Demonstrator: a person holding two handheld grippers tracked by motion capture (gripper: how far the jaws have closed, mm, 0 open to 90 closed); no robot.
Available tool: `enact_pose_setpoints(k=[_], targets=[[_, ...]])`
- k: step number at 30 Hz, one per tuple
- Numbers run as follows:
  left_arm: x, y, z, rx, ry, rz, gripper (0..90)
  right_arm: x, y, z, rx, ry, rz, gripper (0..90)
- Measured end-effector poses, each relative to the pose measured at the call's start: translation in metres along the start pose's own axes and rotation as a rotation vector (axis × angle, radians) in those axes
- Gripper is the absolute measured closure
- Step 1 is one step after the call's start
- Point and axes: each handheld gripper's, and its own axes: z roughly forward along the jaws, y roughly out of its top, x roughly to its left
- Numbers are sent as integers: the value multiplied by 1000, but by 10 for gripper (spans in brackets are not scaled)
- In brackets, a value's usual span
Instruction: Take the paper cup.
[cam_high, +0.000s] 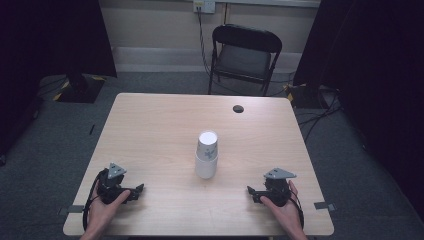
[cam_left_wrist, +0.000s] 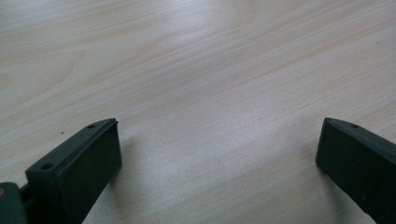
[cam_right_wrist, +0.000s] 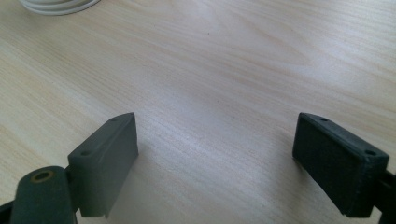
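A stack of white paper cups (cam_high: 206, 154) stands upside down at the middle of the light wooden table (cam_high: 150, 125). My left gripper (cam_high: 137, 191) rests on the table near the front left, held in a hand and pointing right, toward the cups. Its jaws stand wide apart in the left gripper view (cam_left_wrist: 219, 154) with bare wood between them. My right gripper (cam_high: 251, 192) rests near the front right and points left. It is open too (cam_right_wrist: 217, 149), nothing between its jaws. The rim of the bottom cup (cam_right_wrist: 58, 5) shows at the top left of the right gripper view.
A dark round cable hole (cam_high: 238, 108) sits near the table's far edge. A black folding chair (cam_high: 244, 56) stands behind the table. Cables lie on the grey floor at the back right. Tape marks (cam_high: 325, 205) stick out at the table's front corners.
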Motion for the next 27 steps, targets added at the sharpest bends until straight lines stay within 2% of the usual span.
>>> enact_pose_setpoints(k=[7,10,17,18,21,23,27], targets=[[0,0,0,1,1,2,0,-2,2,-2,2,28,21,145],[0,1,1,-2,-4,5,0,1,6,-5,-21,46,-4,157],[1,1,1,-2,-6,7,0,8,10,-9,-52,98,-26,205],[1,1,1,-2,-6,8,0,13,13,-11,-85,101,-42,210],[1,1,1,-1,-6,8,0,19,18,-17,-151,106,-48,217],[0,1,1,-2,-5,7,0,22,24,-20,-169,151,-27,218],[0,1,1,-3,-6,5,0,30,38,-21,-170,187,-57,204]])
